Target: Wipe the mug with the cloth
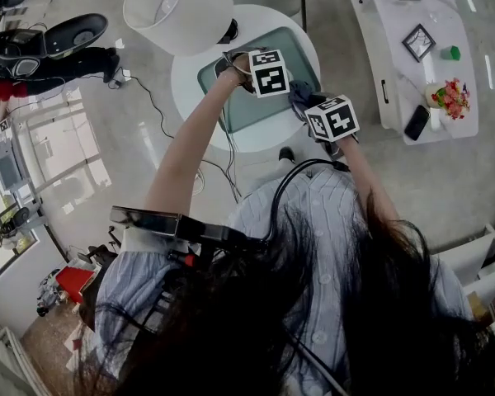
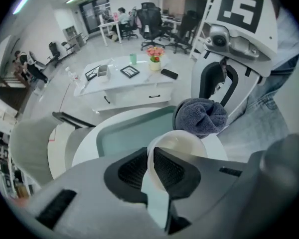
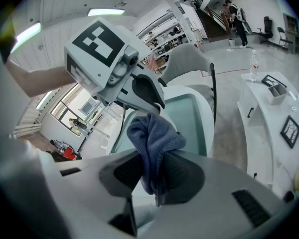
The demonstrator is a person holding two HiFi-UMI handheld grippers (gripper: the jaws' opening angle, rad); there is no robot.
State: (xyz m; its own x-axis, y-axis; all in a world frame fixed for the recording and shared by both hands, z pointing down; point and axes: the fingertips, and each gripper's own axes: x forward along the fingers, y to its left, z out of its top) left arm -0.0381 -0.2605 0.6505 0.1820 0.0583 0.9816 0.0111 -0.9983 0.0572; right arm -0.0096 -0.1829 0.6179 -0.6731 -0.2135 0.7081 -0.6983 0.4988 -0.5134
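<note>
Round white table (image 1: pixel 190 89) bore a teal tray (image 2: pixel 124 133). Above it, the left gripper (image 2: pixel 152 169) pinched the rim of the white mug (image 2: pixel 182 142). The right gripper (image 3: pixel 150 171) clamped the grey cloth (image 3: pixel 152 136), which was bunched at the mug's one o'clock, against its rim.

**Both arms extended, each gripper closed on a load**

Your left arm (image 1: pixel 184 151) reaches forward. Its left gripper (image 2: pixel 150 158) points steeply down, with the jaws pinched on the wall of the mug (image 2: pixel 184 142), one jaw inside the rim and one outside. Your right arm (image 1: pixel 365 180) reaches alongside. The right gripper (image 3: pixel 150 171) slants downward, its jaws clamped on the cloth (image 3: pixel 152 136). The two grippers sit close together, facing each other.
</note>
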